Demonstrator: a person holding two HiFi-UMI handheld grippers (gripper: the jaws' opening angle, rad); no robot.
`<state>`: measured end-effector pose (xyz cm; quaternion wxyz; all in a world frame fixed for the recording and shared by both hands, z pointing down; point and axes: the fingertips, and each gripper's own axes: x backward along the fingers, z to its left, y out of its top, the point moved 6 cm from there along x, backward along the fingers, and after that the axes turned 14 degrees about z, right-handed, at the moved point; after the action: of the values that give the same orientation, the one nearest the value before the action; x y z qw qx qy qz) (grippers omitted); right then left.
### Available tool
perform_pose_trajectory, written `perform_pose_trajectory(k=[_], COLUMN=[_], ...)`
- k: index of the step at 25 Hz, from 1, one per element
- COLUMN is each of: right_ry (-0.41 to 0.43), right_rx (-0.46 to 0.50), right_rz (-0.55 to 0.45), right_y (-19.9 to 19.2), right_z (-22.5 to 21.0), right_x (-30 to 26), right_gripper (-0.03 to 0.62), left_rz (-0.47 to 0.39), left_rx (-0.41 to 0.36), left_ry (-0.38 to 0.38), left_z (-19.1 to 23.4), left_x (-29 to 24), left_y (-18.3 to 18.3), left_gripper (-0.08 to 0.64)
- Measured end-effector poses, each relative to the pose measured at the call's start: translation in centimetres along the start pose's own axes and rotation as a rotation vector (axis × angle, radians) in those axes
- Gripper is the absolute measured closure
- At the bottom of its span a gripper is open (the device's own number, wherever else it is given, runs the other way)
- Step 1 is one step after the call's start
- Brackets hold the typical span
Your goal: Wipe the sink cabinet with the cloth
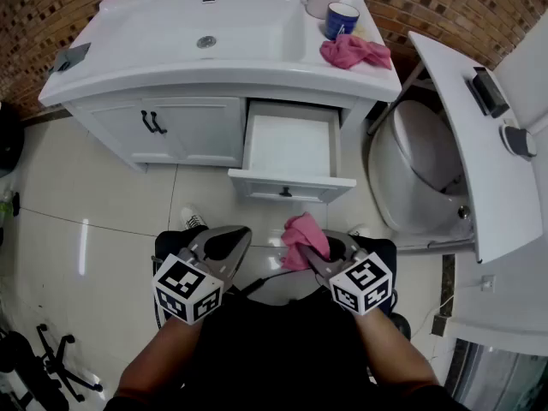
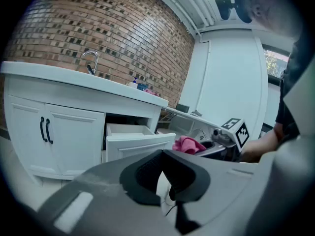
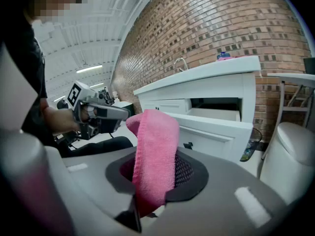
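A white sink cabinet [image 1: 193,131] stands ahead with its right drawer [image 1: 291,148] pulled out and empty. My right gripper [image 1: 318,248] is shut on a pink cloth [image 1: 303,236], held low in front of that drawer. The same pink cloth [image 3: 155,154] sticks up between the closed jaws in the right gripper view. My left gripper [image 1: 233,245] hangs beside it, shut with nothing in it. In the left gripper view the cabinet [image 2: 64,132] is at left, and the right gripper with the cloth [image 2: 189,144] is at right.
A second pink cloth [image 1: 353,51], a blue mug [image 1: 341,18] and a white cup [image 1: 319,0] sit on the countertop's right end. A white toilet [image 1: 419,178] stands to the right under a white shelf [image 1: 467,135]. Brick wall [image 1: 445,7] behind; glossy tiled floor [image 1: 94,221].
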<state>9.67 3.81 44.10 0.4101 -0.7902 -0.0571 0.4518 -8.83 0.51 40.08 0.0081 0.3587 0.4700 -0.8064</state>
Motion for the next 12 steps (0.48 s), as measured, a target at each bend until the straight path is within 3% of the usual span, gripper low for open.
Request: perform_pose_trajectory(k=[9, 12], right_ry=[0.069, 0.092], right_rx=[0.112, 0.092], right_rz=[0.106, 0.158], right_y=[1.6, 0.8], right_z=[0.3, 0.4], right_x=[-10.9, -14.6], right_gripper=[0.499, 0.499], left_rz=[-0.002, 0.000], left_rx=[0.023, 0.023], left_ry=[-0.001, -0.014], left_z=[2.1, 2.1], left_x=[-0.5, -0.5], left_y=[-0.5, -0.6], left_gripper=[0.555, 0.555])
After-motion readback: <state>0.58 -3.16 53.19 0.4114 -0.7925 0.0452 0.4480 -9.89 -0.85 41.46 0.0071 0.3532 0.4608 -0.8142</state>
